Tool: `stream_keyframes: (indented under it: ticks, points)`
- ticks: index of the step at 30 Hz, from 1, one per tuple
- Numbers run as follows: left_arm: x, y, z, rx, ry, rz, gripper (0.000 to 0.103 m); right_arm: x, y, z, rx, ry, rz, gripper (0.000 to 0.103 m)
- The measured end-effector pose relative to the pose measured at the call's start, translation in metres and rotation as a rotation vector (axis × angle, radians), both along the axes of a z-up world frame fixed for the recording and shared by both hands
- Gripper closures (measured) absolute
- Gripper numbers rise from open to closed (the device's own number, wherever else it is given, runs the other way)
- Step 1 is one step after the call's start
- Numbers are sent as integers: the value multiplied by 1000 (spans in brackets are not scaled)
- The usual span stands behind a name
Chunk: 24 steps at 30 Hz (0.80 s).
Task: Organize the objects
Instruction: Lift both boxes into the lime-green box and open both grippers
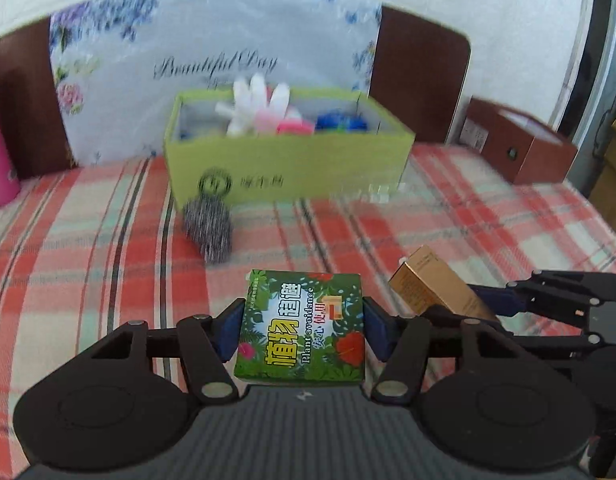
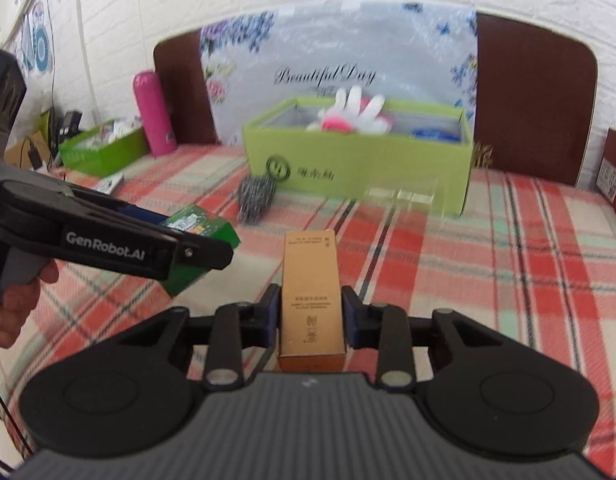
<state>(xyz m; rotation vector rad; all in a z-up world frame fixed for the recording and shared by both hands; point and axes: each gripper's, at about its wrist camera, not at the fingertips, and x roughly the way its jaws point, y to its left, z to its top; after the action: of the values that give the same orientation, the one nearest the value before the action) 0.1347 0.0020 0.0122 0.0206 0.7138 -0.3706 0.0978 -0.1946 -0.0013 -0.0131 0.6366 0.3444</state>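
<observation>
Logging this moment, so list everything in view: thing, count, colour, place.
Storage box: one, lime green, back of table, holding toys.
Steel scourer: one, silver, in front of storage box.
Plant box: one, green, in left gripper.
Gold box: one, gold, in right gripper.
Flask: one, pink, back left.
Tablecloth: one, red plaid.
Left gripper: black, shut on plant box.
Right gripper: black, shut on gold box.
</observation>
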Motion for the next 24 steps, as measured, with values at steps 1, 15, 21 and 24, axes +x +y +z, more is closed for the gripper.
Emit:
stream_keyframes:
  ticks: [1, 15, 21, 24]
  points:
    - [5, -2, 9, -12, -18, -3, 40, 6, -4, 7, 6, -15, -5, 72]
    - [126, -41, 77, -141, -108, 55, 40, 124, -36, 58, -34, -174, -139, 72]
    - [184, -49, 70, -152, -106, 88, 40, 181, -30, 45, -62, -197, -167, 72]
    - [202, -51, 61, -150, -132, 100, 39, 206, -26, 30, -83, -202, -174, 72]
